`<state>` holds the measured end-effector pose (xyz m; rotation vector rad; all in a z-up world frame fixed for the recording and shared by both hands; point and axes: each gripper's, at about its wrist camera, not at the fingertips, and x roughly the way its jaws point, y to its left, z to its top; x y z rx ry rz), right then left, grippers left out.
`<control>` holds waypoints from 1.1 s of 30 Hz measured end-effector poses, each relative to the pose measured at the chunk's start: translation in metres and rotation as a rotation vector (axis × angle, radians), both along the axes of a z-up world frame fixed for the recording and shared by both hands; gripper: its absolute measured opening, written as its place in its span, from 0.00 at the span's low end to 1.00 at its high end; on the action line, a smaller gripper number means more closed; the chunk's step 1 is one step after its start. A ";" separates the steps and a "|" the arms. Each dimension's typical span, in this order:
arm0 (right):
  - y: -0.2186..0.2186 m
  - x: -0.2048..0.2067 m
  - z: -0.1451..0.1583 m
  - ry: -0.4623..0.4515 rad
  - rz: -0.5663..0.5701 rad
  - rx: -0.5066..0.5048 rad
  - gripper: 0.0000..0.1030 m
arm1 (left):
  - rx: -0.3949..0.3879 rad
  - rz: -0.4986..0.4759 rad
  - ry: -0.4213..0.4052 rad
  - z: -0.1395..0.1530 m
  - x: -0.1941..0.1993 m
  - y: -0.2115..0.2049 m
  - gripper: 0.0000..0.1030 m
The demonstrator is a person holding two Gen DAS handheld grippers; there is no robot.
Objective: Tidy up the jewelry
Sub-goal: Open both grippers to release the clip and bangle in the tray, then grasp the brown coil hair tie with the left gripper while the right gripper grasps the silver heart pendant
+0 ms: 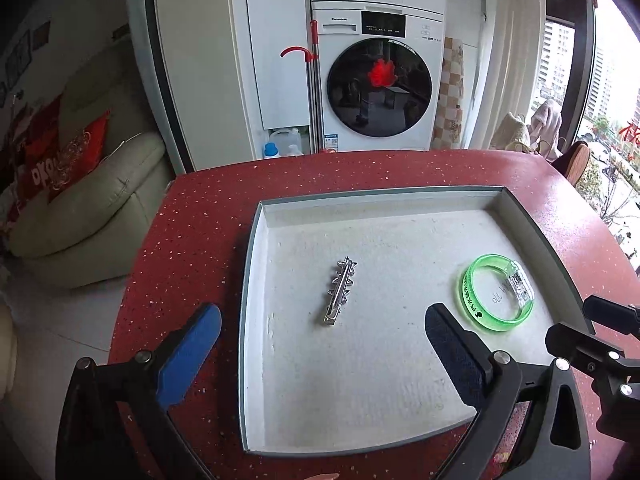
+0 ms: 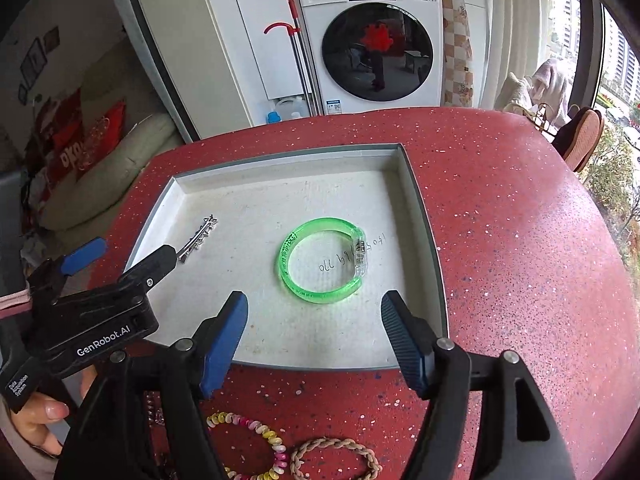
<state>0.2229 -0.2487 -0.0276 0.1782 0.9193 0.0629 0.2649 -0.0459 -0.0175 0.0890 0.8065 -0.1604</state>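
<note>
A shallow white tray (image 1: 256, 240) (image 2: 416, 200) lies on the red speckled table. In it lie a silver hair clip (image 1: 339, 291) (image 2: 198, 236) and a green translucent bracelet (image 1: 496, 298) (image 2: 320, 260). My left gripper (image 1: 320, 344) is open and empty, hovering over the tray's near left part with the clip between its fingers' line. My right gripper (image 2: 314, 332) is open and empty, just short of the green bracelet. A multicoloured spiral bracelet (image 2: 256, 440) and a braided brown bracelet (image 2: 336, 458) lie on the table below the right gripper.
The red table (image 1: 192, 216) (image 2: 520, 240) ends at a rounded far edge. Beyond it stand a washing machine (image 1: 380, 80), a mop (image 1: 314, 80) and a cream sofa (image 1: 92, 208). The left gripper's body (image 2: 100, 312) sits left of the right gripper.
</note>
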 end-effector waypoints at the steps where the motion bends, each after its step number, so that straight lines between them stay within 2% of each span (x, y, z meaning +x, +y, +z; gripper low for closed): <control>1: 0.001 -0.004 0.002 -0.006 0.007 0.010 0.79 | -0.005 -0.005 -0.003 0.003 -0.005 0.001 1.00; 4: 0.004 -0.016 0.007 -0.022 0.024 0.030 0.79 | -0.027 -0.020 -0.003 0.009 -0.020 0.007 1.00; 6: 0.004 -0.025 0.010 -0.035 0.030 0.052 0.83 | -0.049 -0.031 0.010 0.012 -0.030 0.013 1.00; 9: 0.002 -0.039 0.013 -0.048 0.035 0.096 1.00 | -0.082 -0.022 0.021 0.014 -0.047 0.023 1.00; 15: 0.003 -0.066 0.012 -0.072 0.016 0.120 1.00 | -0.104 0.008 0.033 0.009 -0.081 0.043 1.00; 18: 0.006 -0.078 0.009 -0.073 0.016 0.113 1.00 | -0.086 0.039 0.024 0.004 -0.096 0.051 1.00; 23: 0.012 -0.096 -0.003 -0.023 0.032 0.093 1.00 | -0.068 0.079 0.022 -0.005 -0.118 0.063 1.00; 33: -0.014 -0.139 -0.016 0.006 -0.029 0.046 1.00 | -0.099 0.111 0.106 -0.032 -0.141 0.082 1.00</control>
